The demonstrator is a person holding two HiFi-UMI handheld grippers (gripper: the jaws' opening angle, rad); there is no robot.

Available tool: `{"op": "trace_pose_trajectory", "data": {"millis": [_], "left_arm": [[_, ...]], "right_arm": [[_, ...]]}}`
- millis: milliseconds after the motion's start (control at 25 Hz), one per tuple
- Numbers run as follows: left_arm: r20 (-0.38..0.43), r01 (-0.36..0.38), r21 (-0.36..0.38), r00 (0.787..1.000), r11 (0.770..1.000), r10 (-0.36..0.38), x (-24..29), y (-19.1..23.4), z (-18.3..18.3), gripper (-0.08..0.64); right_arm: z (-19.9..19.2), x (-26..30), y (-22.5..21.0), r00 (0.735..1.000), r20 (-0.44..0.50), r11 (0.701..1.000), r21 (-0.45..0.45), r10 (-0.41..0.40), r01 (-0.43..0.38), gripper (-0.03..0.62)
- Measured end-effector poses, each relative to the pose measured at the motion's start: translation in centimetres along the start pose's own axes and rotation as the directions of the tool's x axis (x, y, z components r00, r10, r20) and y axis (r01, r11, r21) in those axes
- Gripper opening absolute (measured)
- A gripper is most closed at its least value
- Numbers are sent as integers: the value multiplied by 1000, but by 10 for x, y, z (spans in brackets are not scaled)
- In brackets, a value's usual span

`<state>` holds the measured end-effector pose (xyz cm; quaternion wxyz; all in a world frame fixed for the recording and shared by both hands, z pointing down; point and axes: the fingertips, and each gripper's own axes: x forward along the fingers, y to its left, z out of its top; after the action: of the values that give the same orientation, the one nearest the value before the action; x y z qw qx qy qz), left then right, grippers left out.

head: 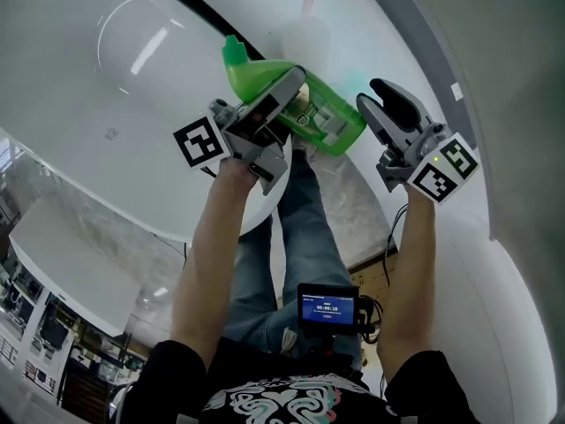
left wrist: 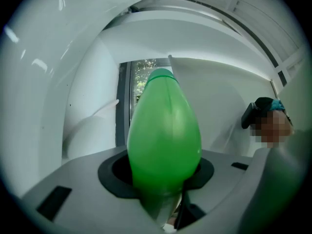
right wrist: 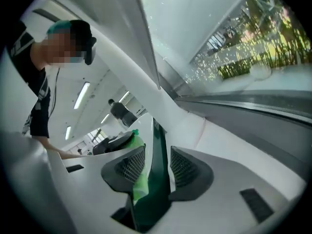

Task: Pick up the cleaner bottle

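Left forearm lower centre. Left gripper above it, jaws clamped wide on bottle. Right gripper upper right, jaws apart, empty. Pick-up looks done; next, keep firm grip.

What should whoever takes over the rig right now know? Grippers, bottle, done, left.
Left gripper: shut on the green cleaner bottle, clamped around its middle, with the cap toward the upper left of the head view.
Right gripper: open, beside the bottle's base, with no grip visible.
Bottle: in the air above the person's legs, resting on nothing.
Done: the pick-up looks complete.
Left: hold it steady. Probably bring the right gripper in only if the base needs support.
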<state>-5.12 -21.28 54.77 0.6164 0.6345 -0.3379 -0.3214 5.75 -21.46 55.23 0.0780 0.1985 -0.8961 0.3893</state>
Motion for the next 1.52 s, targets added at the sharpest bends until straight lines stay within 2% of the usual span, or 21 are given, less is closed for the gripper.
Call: {"op": "trace_pose_trajectory", "data": {"millis": [40, 120, 160, 320, 440, 520, 600, 680, 800, 920, 1040, 1160, 1320, 1520], "left_arm": [[12, 14, -4, 1000, 1000, -14, -10, -11, 6, 189], [35, 50, -22, 998, 999, -49, -21, -29, 16, 189], [44, 64, -33, 997, 997, -63, -20, -32, 17, 189], [41, 77, -36, 996, 996, -76, 7, -38, 9, 189], [28, 76, -52, 997, 996, -75, 7, -47, 3, 189], [20, 71, -68, 997, 995, -70, 5, -16, -5, 189], [22, 66, -85, 998, 994, -65, 12, 17, -10, 189], [32, 67, -118, 997, 991, -63, 20, 28, -11, 189], [31, 63, -152, 998, 986, -59, 21, 39, -16, 189], [17, 46, -141, 999, 989, -45, 18, 54, -18, 189], [10, 23, -185, 1000, 982, -22, 19, 64, -21, 189], [14, 9, -208, 1000, 978, -6, 19, 71, -22, 189], [11, -1, -179, 1000, 984, 3, 20, 72, -20, 189], [22, 9, -189, 1000, 982, -5, 20, 38, -17, 189]], "right_arm": [[4, 2, 11, 999, 17, 999, -36, -36, 37, 164], [12, 1, 22, 992, 59, 988, -97, -115, 120, 43], [14, -2, 18, 986, 75, 981, -110, -152, 160, 31], [34, -33, -6, 956, 159, 959, -105, -246, 265, 28], [31, -49, -3, 936, 122, 933, -109, -330, 343, 28], [1, -49, -22, 918, 103, 906, -155, -382, 394, 28], [-18, -49, -45, 910, 131, 895, -171, -394, 413, 28], [-15, -57, -53, 891, 176, 883, -153, -418, 444, 28], [-22, -69, -59, 849, 219, 850, -122, -481, 513, 28], [-42, -69, -65, 827, 231, 831, -111, -512, 546, 28], [-46, -77, -63, 812, 240, 826, -63, -532, 560, 28], [-50, -82, -69, 786, 252, 803, -52, -565, 594, 28], [-48, -85, -72, 785, 294, 814, -41, -545, 580, 28], [-25, -100, -53, 748, 300, 764, -89, -592, 640, 28]]}}
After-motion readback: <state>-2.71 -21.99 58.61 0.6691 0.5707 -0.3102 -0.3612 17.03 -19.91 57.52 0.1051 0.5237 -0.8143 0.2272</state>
